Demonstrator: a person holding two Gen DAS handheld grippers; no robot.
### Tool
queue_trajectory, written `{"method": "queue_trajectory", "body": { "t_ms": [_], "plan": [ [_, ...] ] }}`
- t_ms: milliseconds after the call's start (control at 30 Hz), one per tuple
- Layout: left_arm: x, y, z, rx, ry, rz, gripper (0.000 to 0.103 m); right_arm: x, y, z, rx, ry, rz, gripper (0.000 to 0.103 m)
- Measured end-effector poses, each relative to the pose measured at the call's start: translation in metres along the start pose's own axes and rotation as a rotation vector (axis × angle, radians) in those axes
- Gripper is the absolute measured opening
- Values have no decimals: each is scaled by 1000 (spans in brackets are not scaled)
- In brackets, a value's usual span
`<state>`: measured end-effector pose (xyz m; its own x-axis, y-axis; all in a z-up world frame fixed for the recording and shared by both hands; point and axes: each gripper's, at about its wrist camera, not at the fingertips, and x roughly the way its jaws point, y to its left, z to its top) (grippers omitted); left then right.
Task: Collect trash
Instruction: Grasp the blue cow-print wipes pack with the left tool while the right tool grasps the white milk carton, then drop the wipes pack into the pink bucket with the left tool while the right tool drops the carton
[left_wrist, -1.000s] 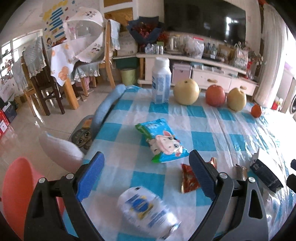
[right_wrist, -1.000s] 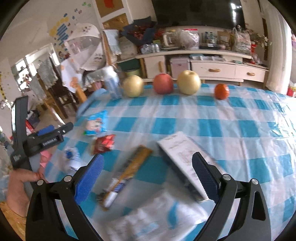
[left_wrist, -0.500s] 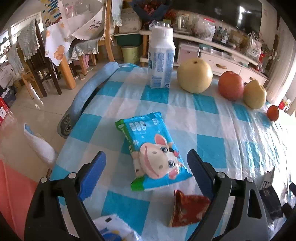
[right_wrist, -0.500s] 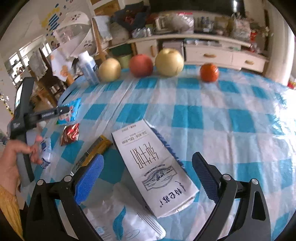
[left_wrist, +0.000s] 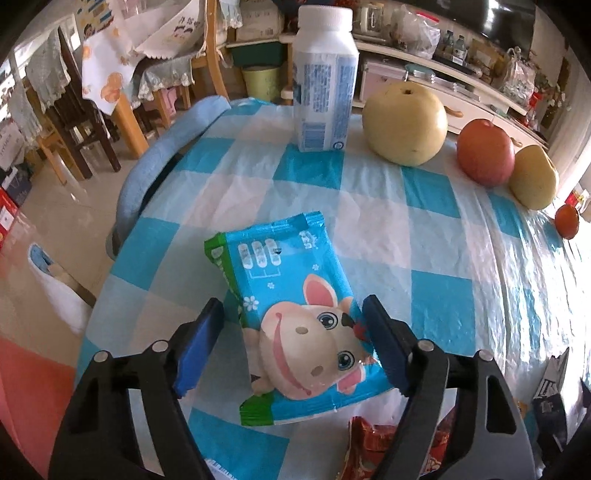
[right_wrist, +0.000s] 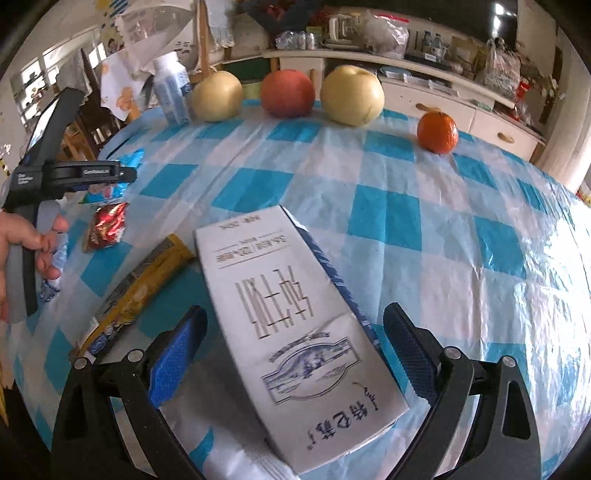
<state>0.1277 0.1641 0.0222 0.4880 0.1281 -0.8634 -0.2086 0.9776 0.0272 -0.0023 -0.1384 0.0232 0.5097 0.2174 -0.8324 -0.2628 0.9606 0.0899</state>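
A blue snack packet with a cartoon cow (left_wrist: 295, 314) lies on the blue-and-white checked tablecloth (left_wrist: 369, 206). My left gripper (left_wrist: 291, 343) is open and straddles the packet's near end, its pads apart from it. A red foil wrapper (left_wrist: 373, 443) lies just below. My right gripper (right_wrist: 295, 354) is open around a white carton with blue print (right_wrist: 291, 332) lying flat. A yellow-brown wrapper (right_wrist: 140, 288) lies left of the carton, and a white plastic bag (right_wrist: 229, 450) under its near end. The red wrapper (right_wrist: 107, 225) also shows in the right wrist view.
A white bottle (left_wrist: 325, 81), two yellow pears (left_wrist: 406, 122), a red apple (left_wrist: 485, 151) and a small orange (left_wrist: 567, 221) stand along the far edge. The table's left edge drops to the floor with chairs (left_wrist: 85, 122) beyond. The left gripper's body (right_wrist: 48, 173) shows at the right view's left side.
My left gripper moved forward over the table, past a white-blue wrapper, and now straddles the cow packet. My right gripper moved forward and now straddles the white carton.
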Motion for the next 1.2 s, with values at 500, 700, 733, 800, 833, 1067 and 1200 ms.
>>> {"method": "queue_trajectory", "body": {
  "t_ms": [500, 700, 733, 800, 833, 1067, 1200],
  "plan": [
    [-7, -3, -7, 30, -20, -52, 48, -6, 3, 1, -52, -58, -49, 90],
    [-14, 1, -15, 21, -22, -83, 45, -4, 2, 0, -47, -42, -21, 72],
    [-15, 2, -15, 22, -21, -88, 44, -4, 2, 0, -48, -42, -17, 71],
    [-18, 3, -18, 22, -22, -105, 44, -5, 3, 0, -52, -42, -19, 71],
    [-19, 3, -19, 21, -23, -111, 44, -5, 3, 0, -51, -43, -19, 71],
    [-40, 2, -31, 33, -59, -168, 43, -9, -2, -2, -17, -54, 3, 69],
    [-54, 0, -39, 52, -79, -196, 43, -15, -4, -3, 11, -78, 14, 67]
  ]
}}
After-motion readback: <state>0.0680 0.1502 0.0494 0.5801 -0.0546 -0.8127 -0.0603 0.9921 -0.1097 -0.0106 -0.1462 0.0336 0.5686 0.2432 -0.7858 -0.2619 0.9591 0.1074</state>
